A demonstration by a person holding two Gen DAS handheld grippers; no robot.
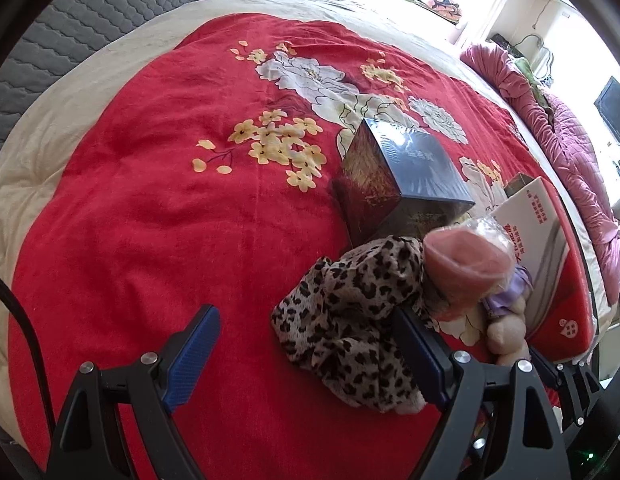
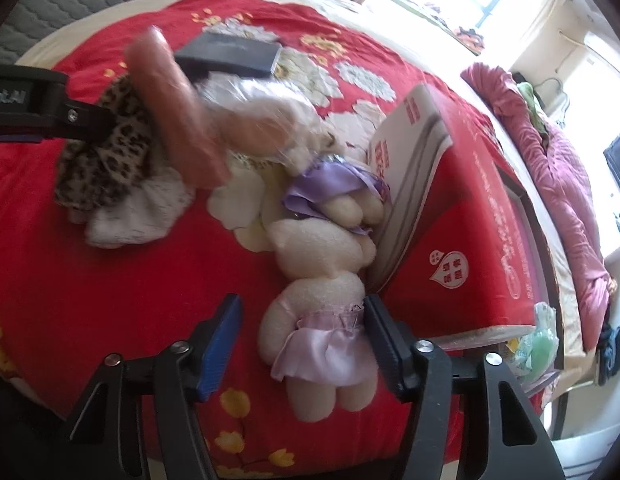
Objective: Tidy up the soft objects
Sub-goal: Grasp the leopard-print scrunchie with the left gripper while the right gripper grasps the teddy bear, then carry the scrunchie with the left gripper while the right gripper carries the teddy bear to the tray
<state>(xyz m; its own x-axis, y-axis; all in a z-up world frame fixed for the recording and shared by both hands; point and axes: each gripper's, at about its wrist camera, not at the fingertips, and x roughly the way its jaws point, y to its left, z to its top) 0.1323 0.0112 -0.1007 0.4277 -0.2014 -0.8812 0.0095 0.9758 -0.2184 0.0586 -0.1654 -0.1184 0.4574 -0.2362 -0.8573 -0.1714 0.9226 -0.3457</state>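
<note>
Bed covered by a red floral blanket; all items lie on it. Left claw stands wide apart, nothing between the pads; its right finger is at the edge of a leopard-print cloth, whether touching I cannot tell. The cloth lies crumpled, just in front of a dark glossy box standing on the blanket.

Right claw straddles the lower body of a cream plush doll in a pale purple satin skirt. Its right pad is against the skirt's edge; the left pad is clear of the doll, with red blanket visible in the gap. Not clamped.

Doll lies on its back along the blanket, its right side pressed against a red-and-white carton. Pink plush ears in clear wrap stick up at its far end, blurred. Leopard cloth sits to the doll's left, beside a white fluffy item.

Pink quilt bunched at the bed's far right side.
</note>
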